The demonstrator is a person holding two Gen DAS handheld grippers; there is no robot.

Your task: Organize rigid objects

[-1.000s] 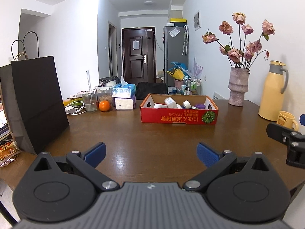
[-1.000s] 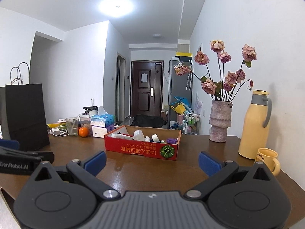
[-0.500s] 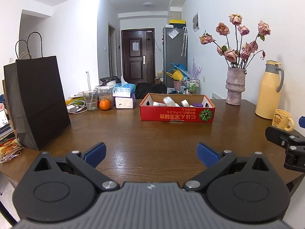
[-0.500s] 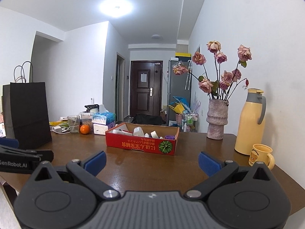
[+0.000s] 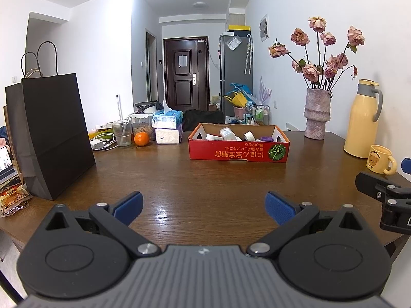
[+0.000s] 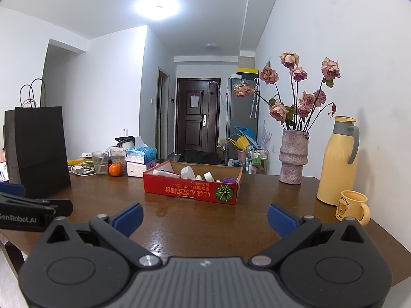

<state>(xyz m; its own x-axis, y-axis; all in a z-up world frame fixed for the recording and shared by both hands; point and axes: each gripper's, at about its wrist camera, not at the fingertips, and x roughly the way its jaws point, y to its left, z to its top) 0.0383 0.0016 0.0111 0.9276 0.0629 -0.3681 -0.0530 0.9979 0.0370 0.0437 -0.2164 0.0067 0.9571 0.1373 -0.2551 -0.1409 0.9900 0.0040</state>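
Observation:
A red cardboard box [image 5: 239, 151] [image 6: 191, 191] sits mid-table and holds white bottles, tape rolls and a purple lid. My left gripper [image 5: 204, 206] hovers open over the near table edge, well short of the box, with nothing between its blue pads. My right gripper [image 6: 204, 217] is also open and empty, to the right of the left one. In the left wrist view the right gripper's black finger [image 5: 380, 192] shows at the right edge. In the right wrist view the left gripper's finger [image 6: 30, 209] shows at the left edge.
A tall black paper bag [image 5: 51, 138] stands at the left. Behind it are a glass [image 5: 121, 132], an orange [image 5: 141, 138] and tissue boxes [image 5: 168, 129]. At the right stand a vase of roses [image 5: 317, 113], a yellow thermos [image 5: 362, 122] and a yellow mug [image 5: 380, 159].
Both grippers have drawn back from the table, so the box and the other objects look farther away and more of the near table edge shows. Both stay open.

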